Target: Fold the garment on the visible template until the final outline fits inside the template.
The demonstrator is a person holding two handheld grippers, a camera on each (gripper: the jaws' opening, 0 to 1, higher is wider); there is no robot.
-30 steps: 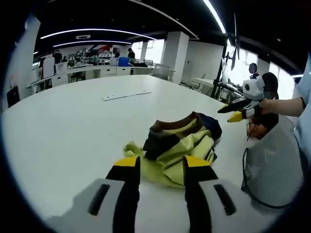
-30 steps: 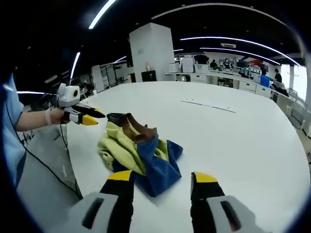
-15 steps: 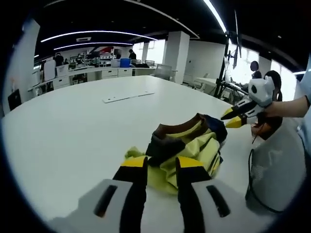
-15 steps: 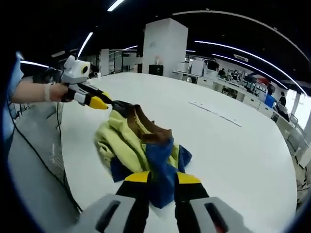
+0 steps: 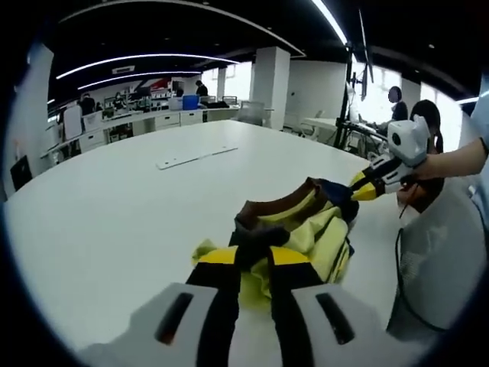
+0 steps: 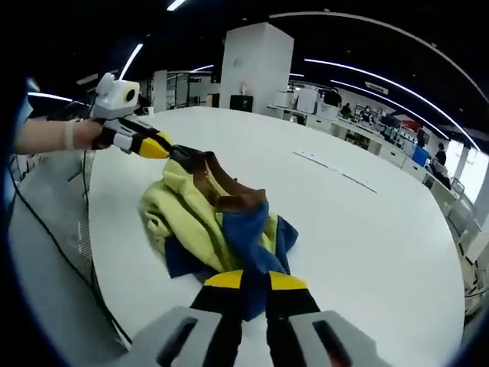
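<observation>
Left gripper view: the crumpled garment was held on the white surface, clamped at 12 o'clock by both the left hand-held gripper and the right hand-held gripper, stretched between them.

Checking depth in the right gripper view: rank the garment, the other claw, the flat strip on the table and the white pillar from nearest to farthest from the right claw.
1. Garment, at the claw.
2. Left claw, upper left.
3. Flat strip, right, mid-table.
4. White pillar, beyond the table.
</observation>
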